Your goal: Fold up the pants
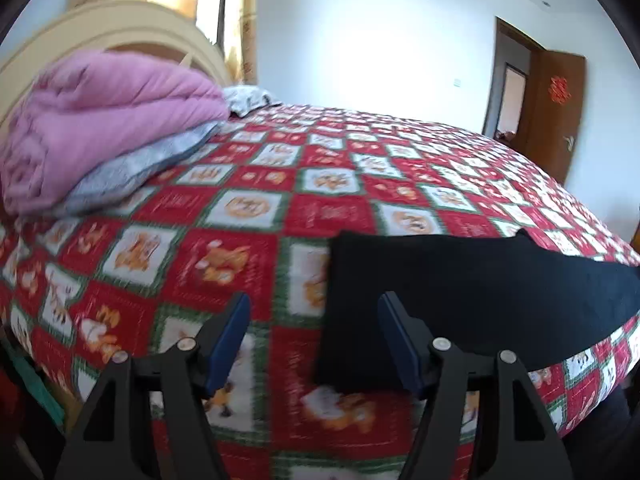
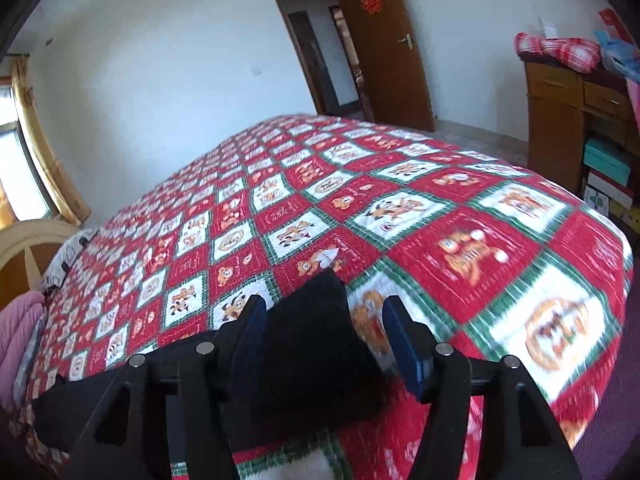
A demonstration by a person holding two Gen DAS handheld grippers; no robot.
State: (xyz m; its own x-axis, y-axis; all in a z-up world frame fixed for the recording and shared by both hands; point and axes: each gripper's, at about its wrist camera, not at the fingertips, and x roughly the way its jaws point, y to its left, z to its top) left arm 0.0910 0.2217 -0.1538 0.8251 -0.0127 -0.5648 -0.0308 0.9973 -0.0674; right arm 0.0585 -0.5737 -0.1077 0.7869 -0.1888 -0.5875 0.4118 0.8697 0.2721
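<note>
The left gripper and right gripper both stand released, grasping nothing. The red checked bedspread fills both views; the black pants lie folded along its near edge, toward four o'clock of the left gripper.

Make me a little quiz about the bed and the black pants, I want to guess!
1. True or false: the left claw is squeezing the black pants.
2. What lies on the patterned bedspread near the headboard: A) pink quilt, B) green backpack, C) blue umbrella?
3. Fill in: the brown door stands ____.

Key:
1. False. Both the left claw and the right claw are open; the pants lie flat on the bedspread.
2. A, the pink quilt.
3. Open.
</note>
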